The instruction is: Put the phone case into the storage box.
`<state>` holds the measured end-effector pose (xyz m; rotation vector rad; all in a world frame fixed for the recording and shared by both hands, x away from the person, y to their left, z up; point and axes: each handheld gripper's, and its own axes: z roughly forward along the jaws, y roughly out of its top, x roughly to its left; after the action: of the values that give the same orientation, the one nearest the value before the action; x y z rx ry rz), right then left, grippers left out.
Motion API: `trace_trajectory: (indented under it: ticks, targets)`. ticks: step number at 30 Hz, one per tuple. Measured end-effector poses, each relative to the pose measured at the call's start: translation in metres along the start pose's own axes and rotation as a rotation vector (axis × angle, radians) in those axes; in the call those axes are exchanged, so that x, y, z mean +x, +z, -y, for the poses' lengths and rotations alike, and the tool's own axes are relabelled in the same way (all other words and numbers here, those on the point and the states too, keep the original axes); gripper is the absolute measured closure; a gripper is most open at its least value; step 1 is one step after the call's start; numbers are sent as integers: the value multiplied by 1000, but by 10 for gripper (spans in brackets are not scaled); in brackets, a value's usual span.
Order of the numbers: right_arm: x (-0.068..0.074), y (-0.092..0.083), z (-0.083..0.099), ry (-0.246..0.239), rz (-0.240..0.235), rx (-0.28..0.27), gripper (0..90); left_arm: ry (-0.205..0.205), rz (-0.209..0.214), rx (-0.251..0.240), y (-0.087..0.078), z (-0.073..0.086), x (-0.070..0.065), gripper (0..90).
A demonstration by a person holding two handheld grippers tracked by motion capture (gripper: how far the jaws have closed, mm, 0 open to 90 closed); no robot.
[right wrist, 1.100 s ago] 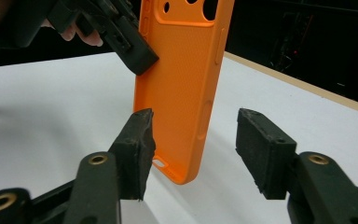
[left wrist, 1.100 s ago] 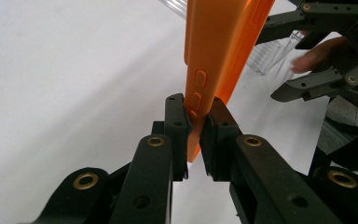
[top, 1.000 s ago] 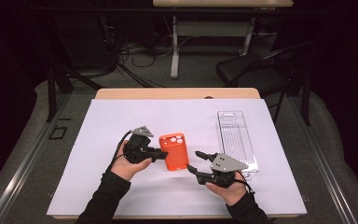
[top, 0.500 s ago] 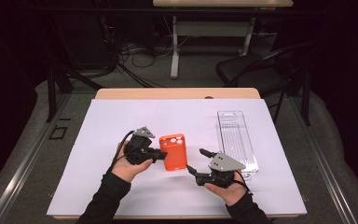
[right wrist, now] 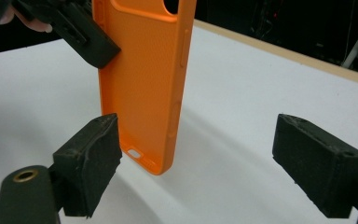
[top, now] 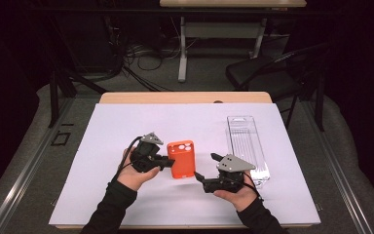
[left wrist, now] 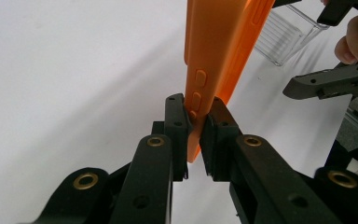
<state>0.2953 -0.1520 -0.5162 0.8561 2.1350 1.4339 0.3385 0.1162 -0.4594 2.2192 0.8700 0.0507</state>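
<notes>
A white surface [top: 126,126] carries the work, with a clear plastic tray [top: 246,141] lying toward its right side, well apart from the hands. Near the middle, an orange phone case [top: 181,159] is held up off the surface, on edge and roughly upright. The left claw [top: 168,162] pinches it by one long side rim, pads pressed on the strip just beside the moulded buttons [left wrist: 199,77]. The right claw [top: 205,167] sits just beside the case's other side; its jaws have just been opening and now stand spread wide, and the right gripper view shows the case's lower corner [right wrist: 151,163] ahead of them, touched by neither pad. The case looks light, thin and rubbery, so it will likely flex and twist when gripped at one edge only, and its textured back should give fair friction. It is hardly fragile, but a hard squeeze across the hollow would fold it. The safer hold, in my judgement, is on a side rim or a corner, where the wall is doubled and stiffest, away from the camera opening [top: 184,145].
</notes>
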Motion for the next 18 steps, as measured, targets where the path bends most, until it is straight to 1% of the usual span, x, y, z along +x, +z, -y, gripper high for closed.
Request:
trace_trajectory:
  ticks: [2, 4, 6, 9, 12, 13, 16, 17, 18]
  targets:
    - [-1, 1, -1, 6, -1, 16, 132, 0, -1, 1, 0, 0, 0, 819]
    - [-2, 3, -3, 26, -11, 36, 107, 1, -2, 5, 0, 0, -1, 819]
    - [-4, 3, -5, 37, -10, 41, 104, 5, -6, 7, -1, 0, -1, 820]
    - [-4, 3, -10, 24, -3, 41, 104, 8, -11, 10, -1, 0, -1, 819]
    - [-3, 4, -16, -3, -3, 46, 113, 9, -16, 13, 0, 0, -2, 819]
    - [-2, 3, -18, -18, -4, 47, 144, 7, -17, 14, 0, 0, -2, 819]
    - [0, 4, -24, -53, -10, 50, 176, 12, -20, 22, 1, 0, -3, 820]
    - [0, 4, -26, -75, -7, 49, 197, 10, -21, 22, 1, 0, -3, 820]
    - [1, 4, -27, -84, -3, 50, 208, 10, -23, 24, 1, 0, -4, 820]
